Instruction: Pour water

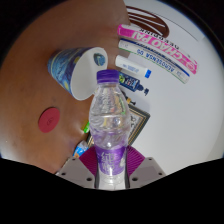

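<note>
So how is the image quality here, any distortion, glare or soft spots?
Gripper view: strong fisheye bending, the table edge curves; bottle between the fingers reads sharp, with highlights on its clear plastic; cup lying beyond looks slightly soft; lighting is even, with faint shadows; packets are legible only as stripes.

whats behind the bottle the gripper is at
Behind the bottle, which the hand-held gripper grips, lie a clear cup on its side and some packets. The bottle hides whatever lies directly behind its body.

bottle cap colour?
Purple, on the clear water bottle held between the gripper fingers; gripper view shows it.
</note>
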A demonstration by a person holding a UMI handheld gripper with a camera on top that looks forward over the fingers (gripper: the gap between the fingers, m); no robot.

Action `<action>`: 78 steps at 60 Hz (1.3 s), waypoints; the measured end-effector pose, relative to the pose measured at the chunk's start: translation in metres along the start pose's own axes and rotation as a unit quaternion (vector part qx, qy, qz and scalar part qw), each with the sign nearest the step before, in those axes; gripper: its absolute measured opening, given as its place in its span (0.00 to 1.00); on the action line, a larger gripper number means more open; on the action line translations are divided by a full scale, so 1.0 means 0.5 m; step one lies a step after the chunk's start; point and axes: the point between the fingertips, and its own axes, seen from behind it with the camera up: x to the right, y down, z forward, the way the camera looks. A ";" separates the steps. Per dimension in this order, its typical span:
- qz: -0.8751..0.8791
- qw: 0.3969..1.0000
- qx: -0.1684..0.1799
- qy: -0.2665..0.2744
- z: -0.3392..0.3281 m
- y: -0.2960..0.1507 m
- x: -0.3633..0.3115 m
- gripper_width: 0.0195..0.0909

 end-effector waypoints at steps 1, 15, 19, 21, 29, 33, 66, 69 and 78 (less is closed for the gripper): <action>0.003 1.000 0.000 -0.001 -0.001 0.000 0.001 0.20; 0.206 0.978 0.017 -0.029 -0.020 0.025 0.014 0.20; 0.319 0.946 0.029 -0.045 -0.030 0.030 0.025 0.20; 0.375 0.925 0.037 -0.052 -0.035 0.030 0.031 0.20; 0.573 0.812 0.069 -0.083 -0.039 0.032 0.050 0.20; 0.653 0.746 0.084 -0.100 -0.035 0.019 0.050 0.20; 0.820 0.531 0.110 -0.183 0.077 -0.098 -0.220 0.20; 0.822 0.528 0.111 -0.185 0.077 -0.106 -0.238 0.22; 0.821 0.533 0.127 -0.161 0.063 -0.105 -0.235 0.27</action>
